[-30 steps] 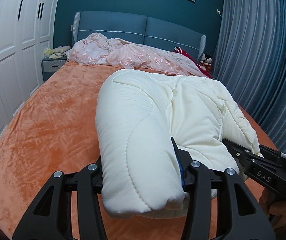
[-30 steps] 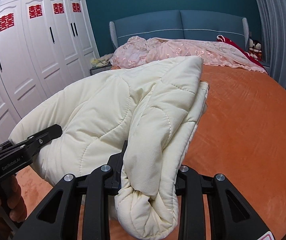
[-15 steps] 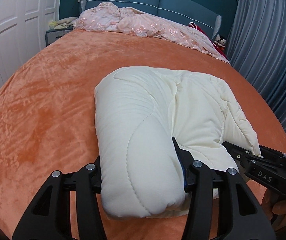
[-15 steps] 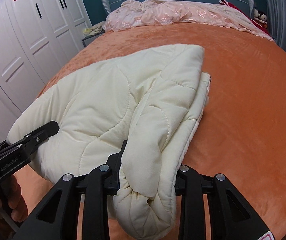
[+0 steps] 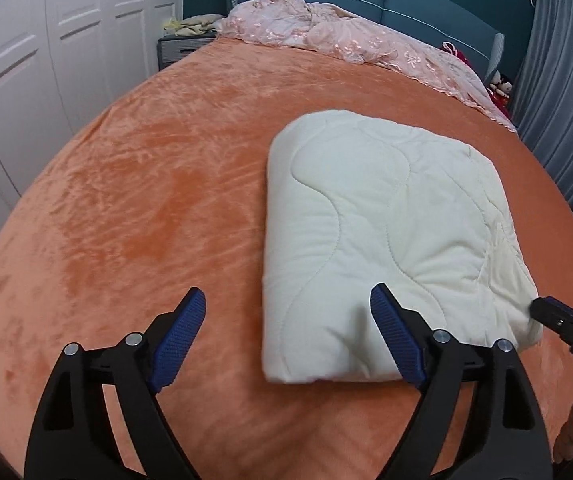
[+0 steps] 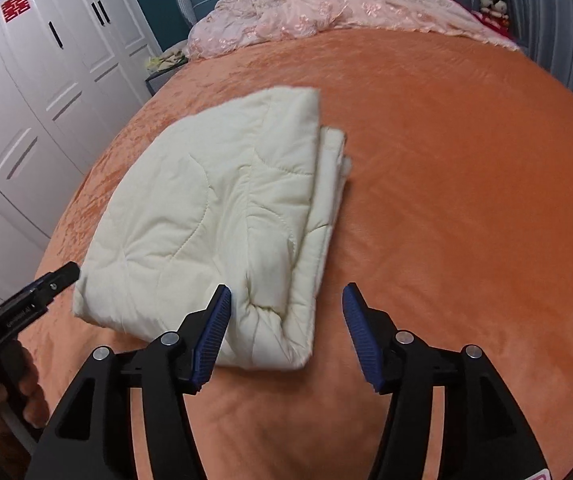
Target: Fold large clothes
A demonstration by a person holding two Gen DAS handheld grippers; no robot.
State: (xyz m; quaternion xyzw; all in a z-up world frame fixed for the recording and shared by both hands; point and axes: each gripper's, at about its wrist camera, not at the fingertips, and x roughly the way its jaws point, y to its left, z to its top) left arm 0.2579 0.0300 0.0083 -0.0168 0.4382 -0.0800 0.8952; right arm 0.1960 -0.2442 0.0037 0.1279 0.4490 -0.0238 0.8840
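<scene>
Folded cream quilted garment [image 5: 386, 240] lying flat on the orange bedspread [image 5: 146, 208], its near edge at both grippers. Left gripper [image 5: 286, 320]: jaws opening, pads off the cloth, the garment's near left corner between them. Right gripper [image 6: 286, 316]: jaws opening, the near right corner between them, unpressed. Wide bare bedspread lies to either side; pink bedding [image 6: 326, 12] is bunched at the headboard.

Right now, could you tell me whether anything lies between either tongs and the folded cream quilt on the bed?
Nothing visible does. The cream quilt lies on the orange bedspread, its near corners beside the opening left tongs and between the opening right tongs, unpinched.
</scene>
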